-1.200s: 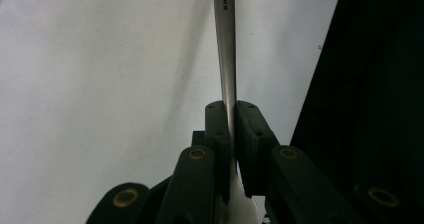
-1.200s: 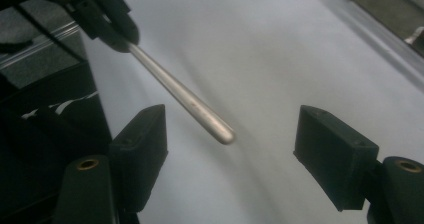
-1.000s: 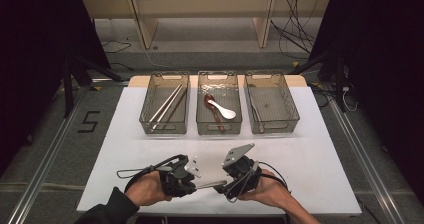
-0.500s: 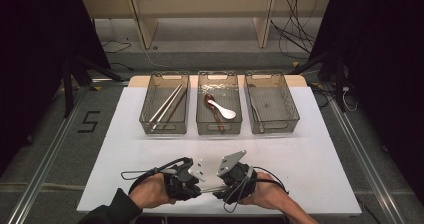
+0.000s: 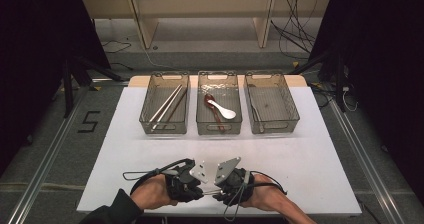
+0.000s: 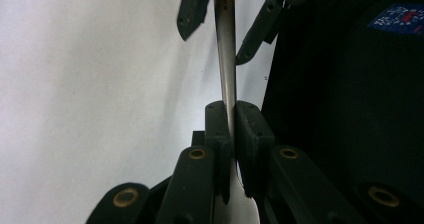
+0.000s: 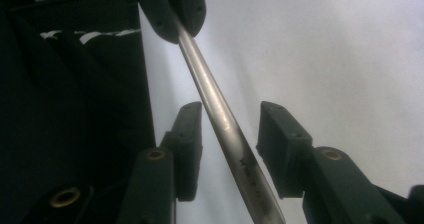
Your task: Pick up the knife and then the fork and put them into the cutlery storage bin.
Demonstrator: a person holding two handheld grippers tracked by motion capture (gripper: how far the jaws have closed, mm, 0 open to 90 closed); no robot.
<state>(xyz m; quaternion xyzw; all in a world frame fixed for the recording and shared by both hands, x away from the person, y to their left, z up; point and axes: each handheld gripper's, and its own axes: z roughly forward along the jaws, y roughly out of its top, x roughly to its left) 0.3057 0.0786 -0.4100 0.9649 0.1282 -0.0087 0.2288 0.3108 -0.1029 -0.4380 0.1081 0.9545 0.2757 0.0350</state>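
Right gripper (image 7: 227, 134) lately narrowing, unclamped, around metal rod (image 7: 220, 114) clenched by left gripper (image 6: 234, 129); beyond rod, bins: chopsticks (image 5: 167, 104), spoons (image 5: 220, 111).

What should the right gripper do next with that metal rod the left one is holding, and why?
Probably finish closing the right gripper. Its jaws have just been closing, yet gaps remain on both sides of the metal rod between them, while the left gripper is clamped on it. Once both hold, the left could let go.

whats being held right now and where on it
The left gripper is clamped on a slim metal utensil handle. The right gripper has just been closing around the same handle, pads not yet touching.
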